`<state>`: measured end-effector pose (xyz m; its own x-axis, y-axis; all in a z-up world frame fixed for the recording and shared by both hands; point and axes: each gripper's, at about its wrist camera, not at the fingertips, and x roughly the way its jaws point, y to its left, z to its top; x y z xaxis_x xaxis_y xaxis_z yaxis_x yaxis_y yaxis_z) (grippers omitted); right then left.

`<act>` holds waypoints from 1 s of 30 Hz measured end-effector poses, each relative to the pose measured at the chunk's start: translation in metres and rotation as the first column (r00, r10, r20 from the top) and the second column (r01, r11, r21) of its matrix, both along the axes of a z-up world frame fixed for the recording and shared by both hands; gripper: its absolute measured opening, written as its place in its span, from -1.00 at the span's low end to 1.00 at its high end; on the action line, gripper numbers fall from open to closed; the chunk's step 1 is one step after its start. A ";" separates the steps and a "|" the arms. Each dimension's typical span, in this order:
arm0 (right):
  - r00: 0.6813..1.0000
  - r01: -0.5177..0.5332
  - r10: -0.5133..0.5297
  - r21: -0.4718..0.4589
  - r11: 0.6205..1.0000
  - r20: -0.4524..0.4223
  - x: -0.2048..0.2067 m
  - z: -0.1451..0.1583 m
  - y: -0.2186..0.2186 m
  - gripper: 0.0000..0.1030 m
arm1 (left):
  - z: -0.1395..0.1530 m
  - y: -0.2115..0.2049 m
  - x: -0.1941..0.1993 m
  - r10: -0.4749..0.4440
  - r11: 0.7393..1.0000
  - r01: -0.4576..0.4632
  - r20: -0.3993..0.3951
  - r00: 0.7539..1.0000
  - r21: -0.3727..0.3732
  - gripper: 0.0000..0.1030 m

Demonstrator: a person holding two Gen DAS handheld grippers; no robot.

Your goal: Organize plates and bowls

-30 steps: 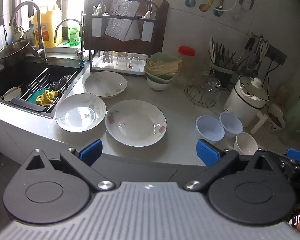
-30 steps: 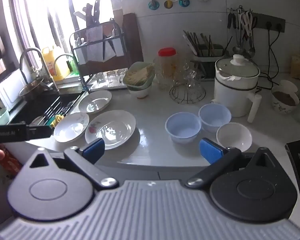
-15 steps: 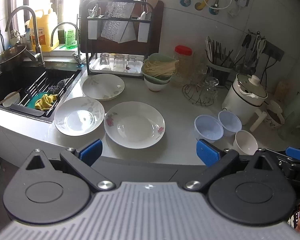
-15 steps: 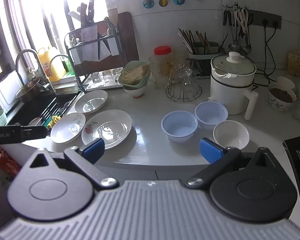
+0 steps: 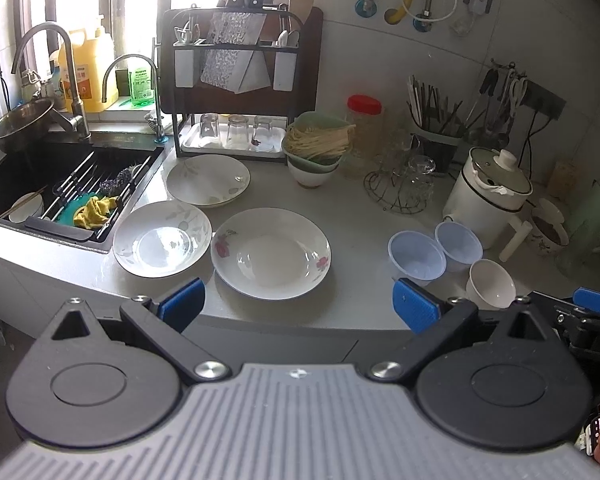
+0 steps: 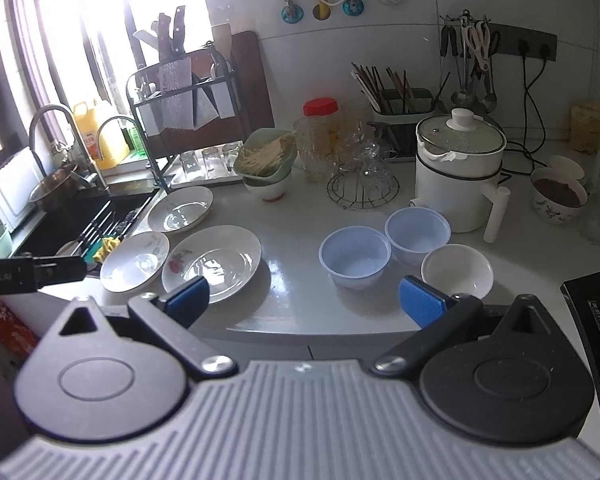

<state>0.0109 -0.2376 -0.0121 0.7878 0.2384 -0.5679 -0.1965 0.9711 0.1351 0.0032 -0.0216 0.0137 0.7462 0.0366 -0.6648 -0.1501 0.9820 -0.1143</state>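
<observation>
A: Left gripper [image 5: 296,306] is spread wide with nothing between its blue pads, off the front edge of the grey countertop [image 5: 356,216]. Right gripper [image 6: 306,300] is the same: jaws apart, empty, short of the counter.

B: Plates?

A: 3 white ceramic plates in a cluster beside the black sink [image 5: 44,184]. The big rose-print plate [image 5: 271,253] sits nearest the front edge. The leaf-print plate with a glossy centre [image 5: 162,239] is just left of it; rims look close, can't tell if they touch. The 3rd leaf-print plate [image 5: 208,179] is behind both, near the dark dish rack [image 5: 240,80].

B: Bowls?

A: 3 on the right, bunched in front of the white electric pot [image 6: 458,172]: 2 pale blue plastic bowls [image 6: 355,256] [image 6: 417,233] side by side and 1 white ceramic bowl [image 6: 457,270] just right of them. All upright, empty, unstacked.
</observation>
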 end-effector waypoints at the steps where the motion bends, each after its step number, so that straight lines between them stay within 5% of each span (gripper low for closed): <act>1: 1.000 -0.002 0.002 -0.001 1.000 -0.002 0.000 0.000 0.000 1.00 | 0.000 -0.001 -0.001 0.001 1.000 -0.001 -0.001 1.000 -0.001 0.97; 30: 1.000 -0.018 0.018 0.026 0.999 0.002 0.000 0.003 -0.006 1.00 | 0.004 0.004 -0.003 0.022 1.000 -0.022 0.024 0.999 -0.009 0.98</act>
<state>0.0110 -0.2432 -0.0095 0.7845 0.2675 -0.5595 -0.2142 0.9635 0.1603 0.0001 -0.0174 0.0173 0.7610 0.0471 -0.6470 -0.1684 0.9775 -0.1269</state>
